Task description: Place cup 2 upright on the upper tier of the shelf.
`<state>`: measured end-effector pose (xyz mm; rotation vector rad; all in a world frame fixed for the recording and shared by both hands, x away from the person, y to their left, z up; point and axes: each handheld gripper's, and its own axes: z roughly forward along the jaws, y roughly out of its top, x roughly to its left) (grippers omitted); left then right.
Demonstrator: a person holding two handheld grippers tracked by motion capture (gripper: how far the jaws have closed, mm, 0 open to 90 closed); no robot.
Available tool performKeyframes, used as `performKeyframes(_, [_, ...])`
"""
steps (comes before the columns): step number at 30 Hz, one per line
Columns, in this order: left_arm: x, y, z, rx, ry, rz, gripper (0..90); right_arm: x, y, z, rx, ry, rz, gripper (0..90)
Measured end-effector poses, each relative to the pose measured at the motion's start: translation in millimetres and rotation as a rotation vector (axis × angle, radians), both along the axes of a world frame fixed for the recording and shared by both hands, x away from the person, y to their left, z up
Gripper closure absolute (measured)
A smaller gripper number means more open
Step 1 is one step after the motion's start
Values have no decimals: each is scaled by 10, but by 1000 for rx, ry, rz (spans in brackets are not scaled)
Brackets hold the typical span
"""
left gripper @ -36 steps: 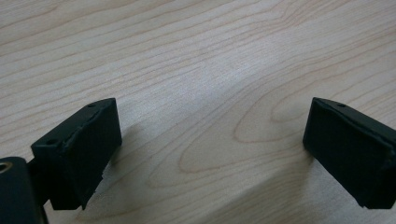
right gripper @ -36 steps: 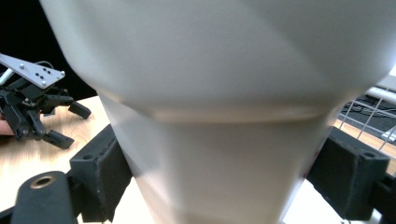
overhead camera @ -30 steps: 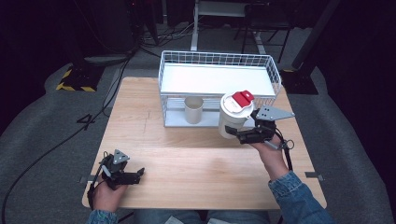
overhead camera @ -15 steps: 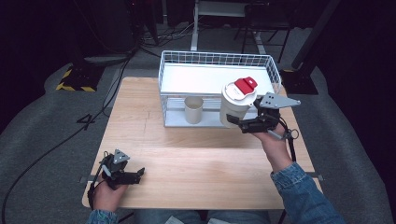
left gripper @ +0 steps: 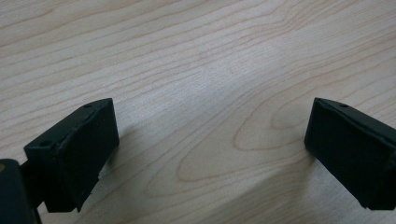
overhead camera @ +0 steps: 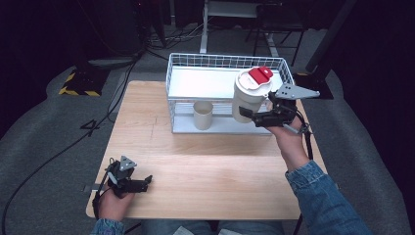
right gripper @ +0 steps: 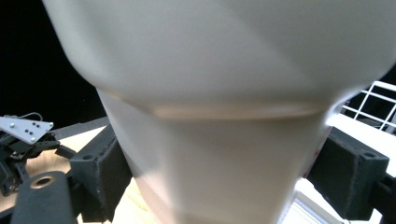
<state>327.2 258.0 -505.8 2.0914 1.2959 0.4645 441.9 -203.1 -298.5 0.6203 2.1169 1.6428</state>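
Right gripper (overhead camera: 254, 117) is lifting white lidded plastic cup with red tab (overhead camera: 249, 95) over white wire basket (overhead camera: 195, 66).
Fingers are clenching cup low; it is probably top-heavy, risking tipping. Left gripper (overhead camera: 146, 182) is resting released on worktop (overhead camera: 205, 166).

We see a cream tub (overhead camera: 247, 100) with a red-tabbed white lid (overhead camera: 258, 78), a beige cup (overhead camera: 202, 115), a white wire basket (overhead camera: 195, 63), black gripper (overhead camera: 255, 117) jaws and a pale wood-grain counter (overhead camera: 205, 171).
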Motion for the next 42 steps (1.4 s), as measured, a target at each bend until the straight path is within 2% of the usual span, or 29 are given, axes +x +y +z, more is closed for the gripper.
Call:
performKeyframes(12, [34, -14, -3, -1, 0, 9, 26, 190, 3, 178, 18, 11, -42, 154])
performKeyframes(19, [38, -12, -3, 1, -1, 8, 26, 347, 47, 282, 3, -7, -71, 153])
performKeyframes(24, [37, -13, -3, 1, -1, 8, 26, 456, 97, 302, -4, -15, -93, 153])
performKeyframes(32, [37, -12, -2, 2, 0, 7, 26, 646, 164, 323, 22, -2, -123, 153])
performKeyframes(42, [37, -14, -2, -1, 0, 9, 26, 861, 224, 259, 41, 11, -165, 153])
